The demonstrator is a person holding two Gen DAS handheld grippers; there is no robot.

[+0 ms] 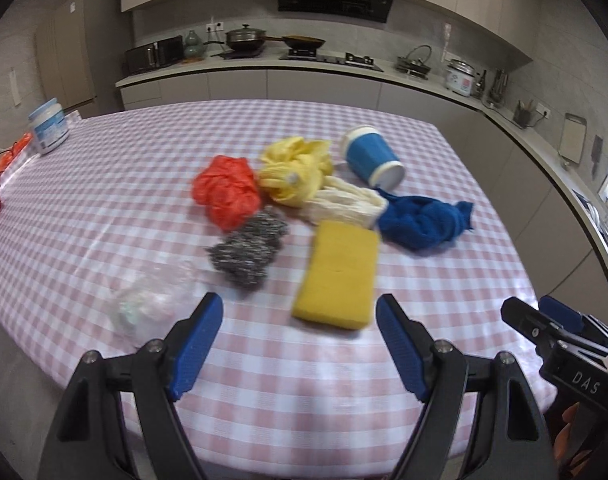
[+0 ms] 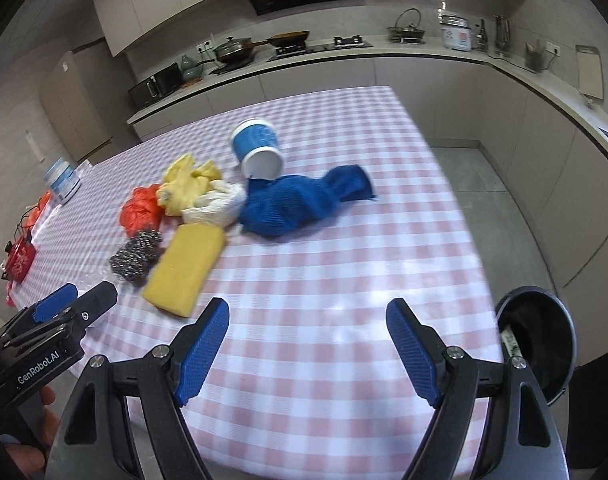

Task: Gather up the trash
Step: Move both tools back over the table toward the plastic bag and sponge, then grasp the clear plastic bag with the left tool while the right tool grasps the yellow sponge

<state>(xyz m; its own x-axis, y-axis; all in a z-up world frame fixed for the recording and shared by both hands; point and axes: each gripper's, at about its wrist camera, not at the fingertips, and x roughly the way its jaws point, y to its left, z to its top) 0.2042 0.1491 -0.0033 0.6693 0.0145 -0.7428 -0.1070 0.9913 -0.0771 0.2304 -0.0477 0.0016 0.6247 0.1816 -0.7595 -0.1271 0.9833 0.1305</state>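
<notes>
Through my left wrist camera I am looking down at a heap of trash that is all sitting untouched on the worktop point(image 1: 104, 184): an orange plastic bag point(image 1: 226, 192), a yellow crumpled bag point(image 1: 294, 174), a cream wad point(image 1: 345, 204), a blue cloth point(image 1: 423, 220), a tipped blue paper cup point(image 1: 371, 158), a steel scourer point(image 1: 248, 250), a yellow sponge point(image 1: 337, 274) and a clear crumpled bag point(image 1: 152, 300) nearest my jaws. My left gripper point(image 1: 300, 344) is hovering short of the pile with its jaws spread and nothing between them, so I am judging that the collecting is barely starting here. The worktop is wearing a pink-and-white checked cover, a white tub point(image 1: 48, 126) is standing at its far left edge, and a kitchen counter with pans and a range hood is running behind. Through my right wrist camera I am seeing the same pile from the other side, the blue cloth point(image 2: 304, 204) and sponge point(image 2: 186, 268) lying closest. My right gripper point(image 2: 307, 348) is likewise hanging with jaws spread and empty over bare checked cover. A black-lined bin point(image 2: 537, 340) is standing just off the worktop's near right corner, with what may be one scrap inside, though I cannot tell for sure; nearly everything is still waiting to go in.
</notes>
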